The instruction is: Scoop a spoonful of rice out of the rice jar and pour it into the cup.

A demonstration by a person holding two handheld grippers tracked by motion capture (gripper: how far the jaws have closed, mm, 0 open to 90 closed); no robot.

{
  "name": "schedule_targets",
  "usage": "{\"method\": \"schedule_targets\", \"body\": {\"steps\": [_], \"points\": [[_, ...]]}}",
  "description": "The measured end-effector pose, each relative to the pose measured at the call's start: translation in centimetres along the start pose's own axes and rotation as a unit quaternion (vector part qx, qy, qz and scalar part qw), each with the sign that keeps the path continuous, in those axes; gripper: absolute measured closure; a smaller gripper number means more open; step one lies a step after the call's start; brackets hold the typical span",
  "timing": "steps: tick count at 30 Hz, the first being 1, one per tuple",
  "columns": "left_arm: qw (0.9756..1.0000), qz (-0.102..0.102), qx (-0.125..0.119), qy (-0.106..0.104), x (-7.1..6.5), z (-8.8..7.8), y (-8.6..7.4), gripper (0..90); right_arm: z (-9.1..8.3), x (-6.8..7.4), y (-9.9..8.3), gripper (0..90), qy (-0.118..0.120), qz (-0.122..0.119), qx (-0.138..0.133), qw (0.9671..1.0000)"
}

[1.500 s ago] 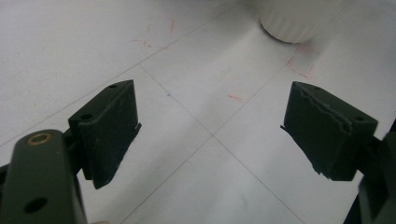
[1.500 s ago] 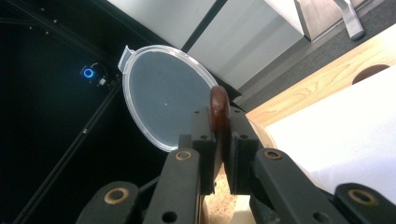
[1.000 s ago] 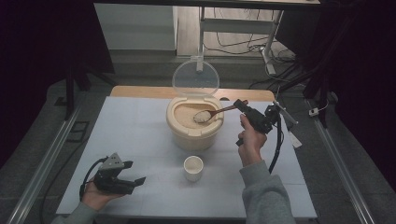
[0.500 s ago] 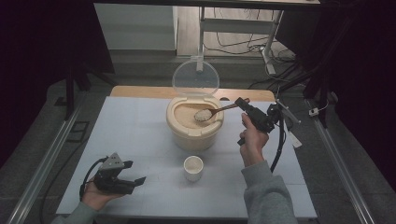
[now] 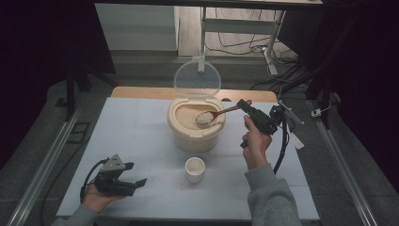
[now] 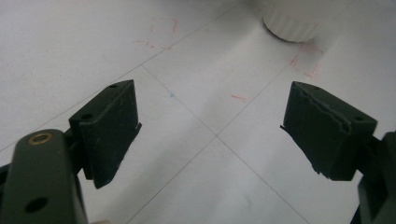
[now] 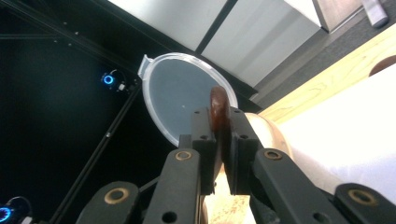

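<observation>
over the rice container [image 5: 195, 134], the right hand-held gripper [image 5: 245, 107] pinches a loaded wooden spoon [image 5: 214, 114].

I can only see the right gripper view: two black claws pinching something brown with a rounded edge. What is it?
Observer: A wooden spoon. The right claw grips its handle end, and its bowl, heaped with pale grains, is over the open tan container.
Operator: Is there anywhere to tip it?
Observer: A small white cup stands on the table in front of the container, apart from it.
Operator: And the other hand?
Observer: The left claw is open near the table's front left corner, holding nothing.
</observation>
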State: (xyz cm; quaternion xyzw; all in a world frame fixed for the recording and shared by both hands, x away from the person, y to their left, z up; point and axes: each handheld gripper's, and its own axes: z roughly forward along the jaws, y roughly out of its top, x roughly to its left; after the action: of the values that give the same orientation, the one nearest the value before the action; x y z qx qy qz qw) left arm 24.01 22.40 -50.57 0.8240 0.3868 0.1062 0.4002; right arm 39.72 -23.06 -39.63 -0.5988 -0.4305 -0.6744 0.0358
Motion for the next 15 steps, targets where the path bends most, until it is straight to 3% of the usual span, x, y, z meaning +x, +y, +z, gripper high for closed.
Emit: {"method": "schedule_targets", "body": {"steps": [7, 15], "points": [[1.0, -0.003, -0.001, 0.001, 0.0, -0.1, -0.1, 18.1, -1.2, 0.9, -0.2, 83.8, 0.017, -0.007, 0.02, 0.9996], [1.0, -0.003, 0.0, 0.001, 0.0, -0.1, -0.1, 18.0, -2.7, 0.8, -2.0, 83.8, 0.033, -0.01, 0.069, 0.997]]}}
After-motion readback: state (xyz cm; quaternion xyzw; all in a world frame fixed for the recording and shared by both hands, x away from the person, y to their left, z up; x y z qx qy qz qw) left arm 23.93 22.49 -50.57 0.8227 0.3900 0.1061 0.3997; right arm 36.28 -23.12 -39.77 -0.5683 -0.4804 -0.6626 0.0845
